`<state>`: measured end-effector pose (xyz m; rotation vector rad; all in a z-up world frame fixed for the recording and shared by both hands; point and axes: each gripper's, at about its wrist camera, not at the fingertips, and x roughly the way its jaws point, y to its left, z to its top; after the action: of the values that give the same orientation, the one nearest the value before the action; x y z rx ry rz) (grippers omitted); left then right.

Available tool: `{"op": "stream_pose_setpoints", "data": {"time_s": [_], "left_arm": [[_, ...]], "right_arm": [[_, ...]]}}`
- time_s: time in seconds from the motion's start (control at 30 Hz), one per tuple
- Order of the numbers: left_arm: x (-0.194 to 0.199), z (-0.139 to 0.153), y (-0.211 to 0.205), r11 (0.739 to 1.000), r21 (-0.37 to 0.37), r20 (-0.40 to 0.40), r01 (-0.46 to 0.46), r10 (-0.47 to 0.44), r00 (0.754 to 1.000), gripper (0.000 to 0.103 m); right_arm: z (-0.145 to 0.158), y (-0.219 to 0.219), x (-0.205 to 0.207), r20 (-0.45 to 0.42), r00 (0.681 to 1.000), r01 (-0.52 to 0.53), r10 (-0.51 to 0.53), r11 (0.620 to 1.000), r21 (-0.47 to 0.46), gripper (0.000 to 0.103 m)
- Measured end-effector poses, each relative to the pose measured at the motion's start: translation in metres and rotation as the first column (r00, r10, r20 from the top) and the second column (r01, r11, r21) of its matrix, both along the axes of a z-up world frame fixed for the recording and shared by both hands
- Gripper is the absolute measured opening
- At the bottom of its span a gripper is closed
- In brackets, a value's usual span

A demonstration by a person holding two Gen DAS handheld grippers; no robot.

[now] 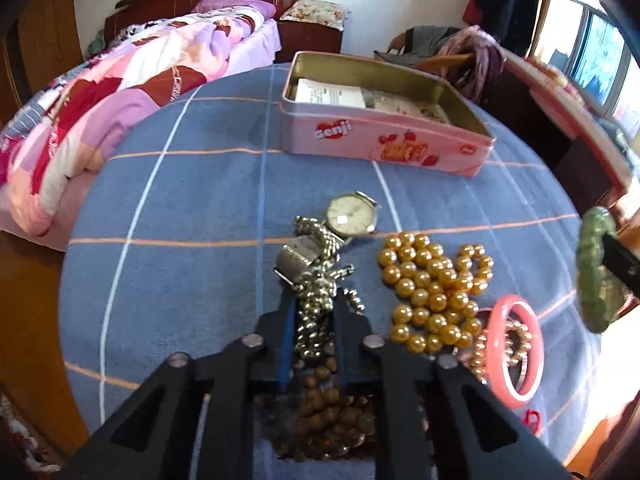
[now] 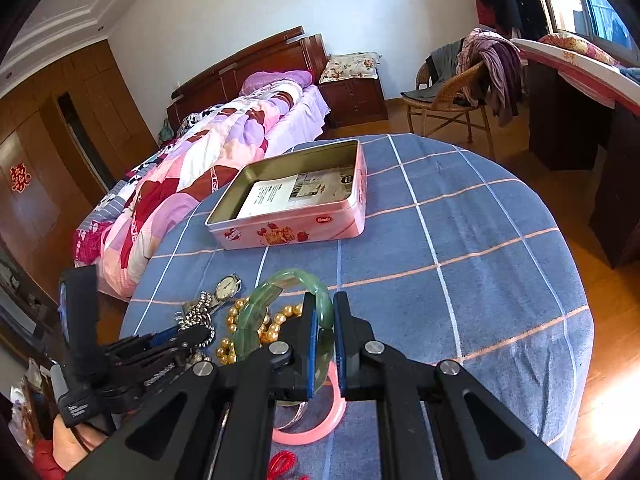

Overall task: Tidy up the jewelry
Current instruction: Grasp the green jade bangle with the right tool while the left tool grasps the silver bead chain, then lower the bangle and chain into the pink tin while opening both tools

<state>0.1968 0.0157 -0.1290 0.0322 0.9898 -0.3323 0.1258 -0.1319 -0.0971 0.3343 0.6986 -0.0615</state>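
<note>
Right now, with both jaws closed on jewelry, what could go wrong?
The silver bead chain in the left gripper lies tangled over the watch strap, so lifting may drag the watch along. The green bracelet hangs from the right gripper by one edge; it might swing or slip before reaching the pink tin.

Wide open stretch of blue checked surface (image 2: 460,240) on the right, nothing on it, easy passage there. The pink tin (image 2: 296,216) sits toward the far side, top open, bare cloth on both flanks. Between tin and near edge it's crowded: watch (image 1: 352,216), silver chain (image 1: 320,280), gold beads (image 1: 432,292), pink bangle (image 1: 516,348) and brown beads (image 1: 332,412) packed close. The left gripper (image 2: 188,336) blocks the left approach; the green bracelet (image 2: 280,312) hangs raised above the pile.
</note>
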Motion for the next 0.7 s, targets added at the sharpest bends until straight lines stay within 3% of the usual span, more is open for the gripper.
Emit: {"op": "stream_pose_setpoints", "data": {"time_s": [0.13, 0.33, 0.57, 0.7], "left_arm": [[-0.016, 0.03, 0.019, 0.992, -0.123, 0.117, 0.022, -0.007, 0.993, 0.01], [-0.014, 0.081, 0.037, 0.972, -0.229, 0.254, 0.045, 0.015, 0.967, 0.01], [0.035, 0.106, 0.006, 0.963, -0.243, 0.335, 0.114, -0.027, 0.942, 0.01], [0.075, 0.102, -0.015, 0.958, -0.259, 0.321, 0.121, -0.033, 0.946, 0.01]], "right_arm": [[0.009, -0.011, -0.002, 0.036, 0.999, 0.024, -0.025, 1.0, 0.01, 0.007], [0.027, -0.024, 0.012, 0.086, 0.996, 0.035, -0.037, 0.999, 0.031, 0.007], [0.046, -0.026, 0.075, 0.133, 0.991, 0.009, -0.02, 0.997, 0.08, 0.007], [0.036, -0.029, 0.125, 0.11, 0.992, 0.045, -0.055, 0.995, 0.095, 0.007]]}}
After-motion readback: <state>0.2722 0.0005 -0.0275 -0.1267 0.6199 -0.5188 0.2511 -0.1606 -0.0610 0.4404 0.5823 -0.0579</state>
